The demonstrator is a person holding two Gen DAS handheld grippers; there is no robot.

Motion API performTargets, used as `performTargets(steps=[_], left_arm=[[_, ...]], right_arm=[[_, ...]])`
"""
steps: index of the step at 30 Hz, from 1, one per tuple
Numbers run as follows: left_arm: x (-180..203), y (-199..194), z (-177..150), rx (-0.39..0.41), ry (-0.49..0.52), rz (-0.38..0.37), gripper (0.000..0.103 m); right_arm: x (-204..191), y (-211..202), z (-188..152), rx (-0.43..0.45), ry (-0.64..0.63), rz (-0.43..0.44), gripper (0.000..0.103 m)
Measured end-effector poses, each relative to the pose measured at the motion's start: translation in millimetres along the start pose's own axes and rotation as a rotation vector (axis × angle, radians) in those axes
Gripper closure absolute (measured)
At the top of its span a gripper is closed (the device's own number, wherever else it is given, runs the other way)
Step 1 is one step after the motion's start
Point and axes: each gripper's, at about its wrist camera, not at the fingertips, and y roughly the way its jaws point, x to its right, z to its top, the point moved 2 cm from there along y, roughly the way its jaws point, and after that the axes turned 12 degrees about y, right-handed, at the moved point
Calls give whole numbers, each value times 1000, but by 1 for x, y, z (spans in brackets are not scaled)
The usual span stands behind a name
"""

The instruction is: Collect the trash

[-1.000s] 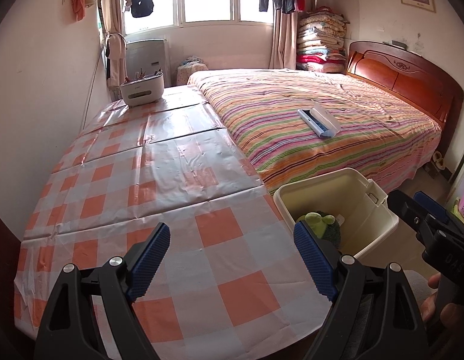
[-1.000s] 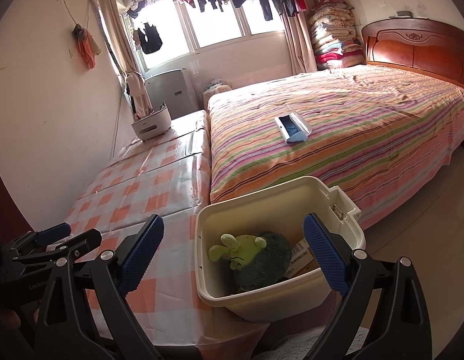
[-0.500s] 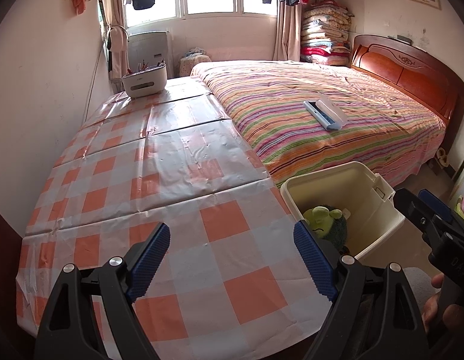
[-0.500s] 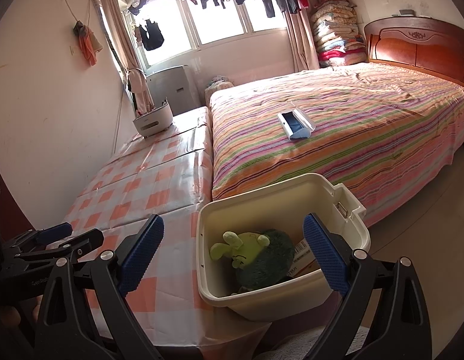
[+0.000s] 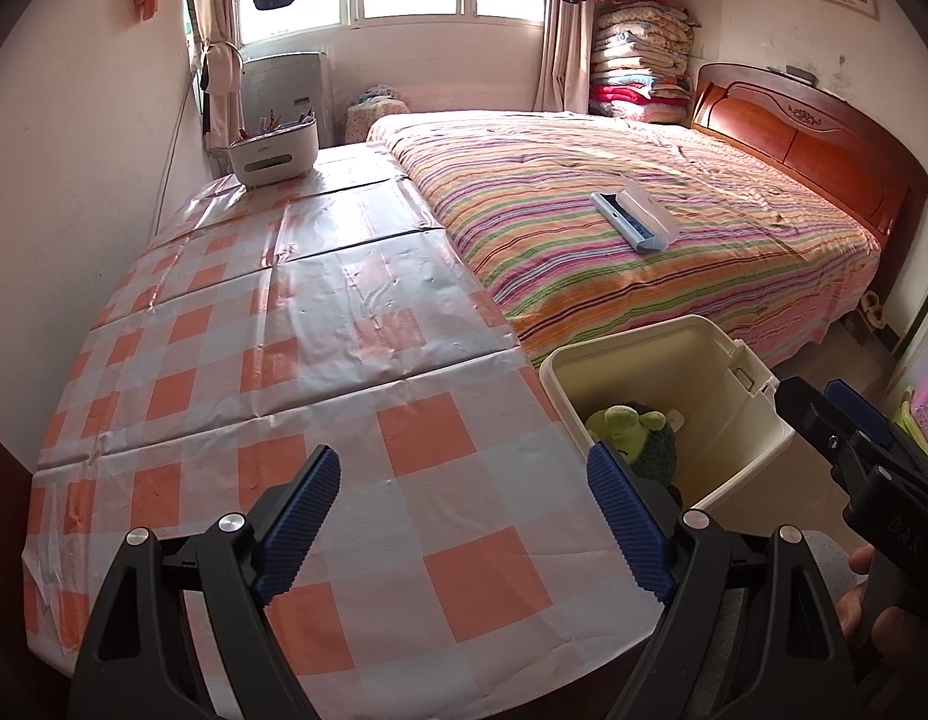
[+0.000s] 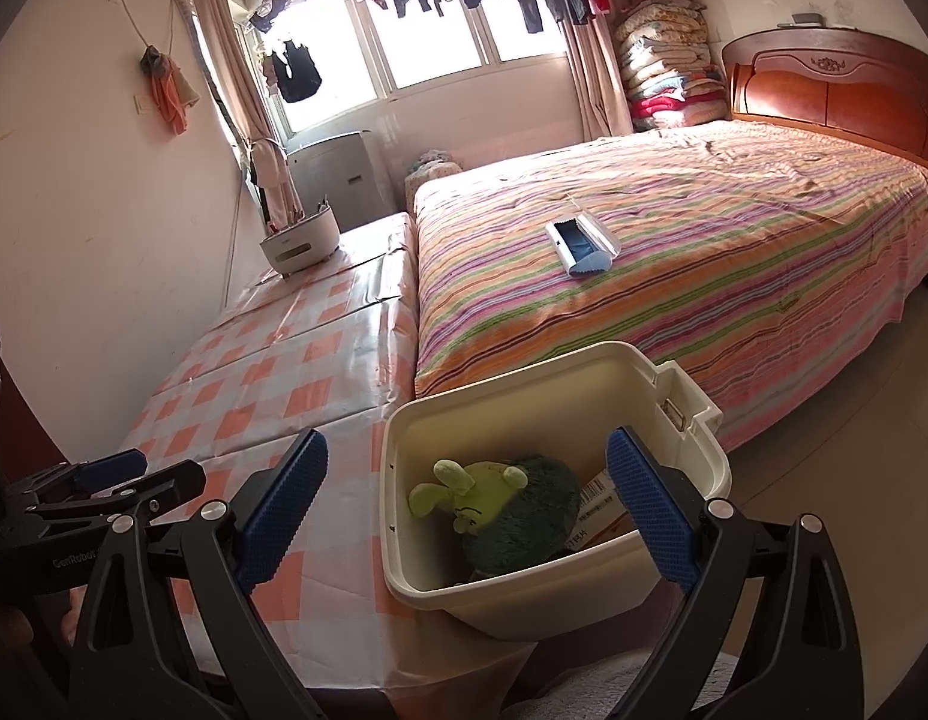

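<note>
One cream bin (image 6: 673, 414) sits at my lower centre, a green plush toy (image 6: 499, 504) and a labelled carton (image 6: 601, 501) inside, beside the checkered counter (image 5: 320, 372). My left hand-held gripper (image 5: 464, 510) and right hand-held gripper (image 6: 469, 498) both hang spread, empty.

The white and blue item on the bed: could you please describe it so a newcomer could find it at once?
Start at the large bed with the striped cover and wooden headboard. Near the middle of that cover lies a flat white case with a blue inside. It is the only loose thing on the bed; the cream bin stands apart, at the bed's near edge.
</note>
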Motion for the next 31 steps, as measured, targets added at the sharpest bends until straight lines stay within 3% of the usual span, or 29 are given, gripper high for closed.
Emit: performTargets(steps=[12,17,31], left_arm=[[13,0,4,3,46,-3,21],[20,-6,5,59,83,17,21],[22,-10,6,60,86,35,21]], right_arm=[[8,-3,0,6,13,-9,10],[10,-4,0,4,15,-8,10],[10,-5,-1,7,12,-8,10]])
